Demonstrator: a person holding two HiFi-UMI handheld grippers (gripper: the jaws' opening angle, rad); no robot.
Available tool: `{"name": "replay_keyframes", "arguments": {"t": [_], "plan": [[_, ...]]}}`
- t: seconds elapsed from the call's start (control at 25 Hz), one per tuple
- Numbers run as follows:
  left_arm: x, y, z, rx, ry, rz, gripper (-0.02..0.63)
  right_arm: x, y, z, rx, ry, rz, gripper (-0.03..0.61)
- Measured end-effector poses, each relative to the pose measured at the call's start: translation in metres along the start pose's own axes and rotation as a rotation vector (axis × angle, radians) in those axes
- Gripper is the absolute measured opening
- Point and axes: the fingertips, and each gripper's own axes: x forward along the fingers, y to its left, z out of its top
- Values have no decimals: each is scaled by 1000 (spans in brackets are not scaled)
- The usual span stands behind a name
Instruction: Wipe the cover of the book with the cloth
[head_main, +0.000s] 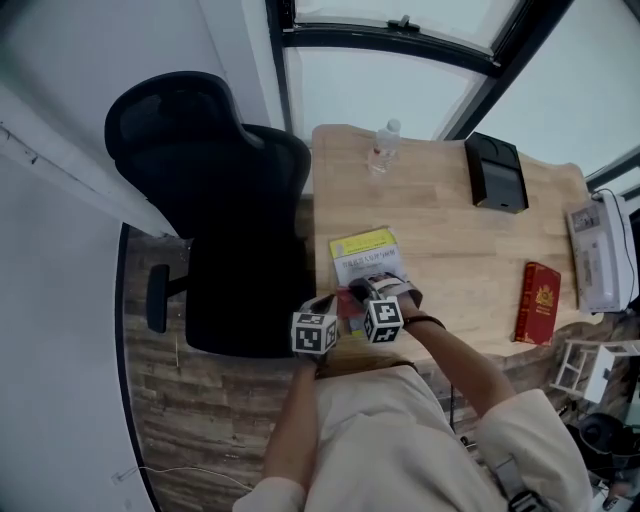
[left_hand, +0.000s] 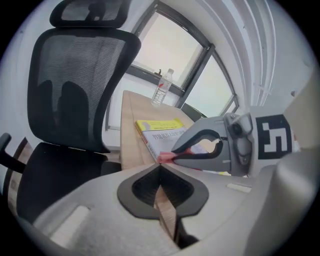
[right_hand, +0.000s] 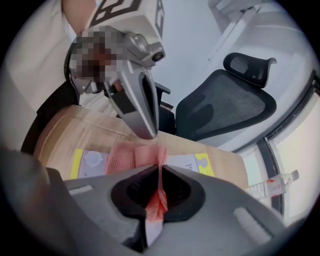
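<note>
Head view: yellow-and-white paperback book (head_main: 365, 256) flat nr front edge of wooden desk (head_main: 450, 250). Left gripper view: left gripper (left_hand: 160, 168) jaws pressed together, empty. Right gripper view: right gripper (right_hand: 160, 171) pinches thin pink mesh cloth (right_hand: 131, 156) lying on cover; soft, light, prob. bunches, so hold by its fold.

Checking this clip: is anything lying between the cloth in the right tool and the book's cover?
Nothing visible. The right tool is shut on the cloth, which lies on the book cover; the left tool, shut, is beside it, not between.
</note>
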Motion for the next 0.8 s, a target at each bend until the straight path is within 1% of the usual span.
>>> {"name": "replay_keyframes", "arguments": {"t": [0.2, 0.36, 0.44, 0.6, 0.68, 0.8], "plan": [[9, -13, 2, 57, 21, -47, 2, -13, 31, 3, -23, -24, 23, 17], [10, -23, -3, 85, 40, -66, 2, -28, 67, 1, -28, -41, 86, 17], [10, -26, -7, 95, 52, -74, 2, -34, 81, -1, -13, -47, 106, 17], [19, -35, -4, 130, 67, -91, 2, -42, 78, -13, 50, -46, 97, 17], [24, -37, -7, 140, 82, -94, 2, -42, 78, -18, 60, -41, 102, 18], [24, -40, -15, 139, 103, -99, 2, -42, 82, -19, 64, -39, 134, 18]]}}
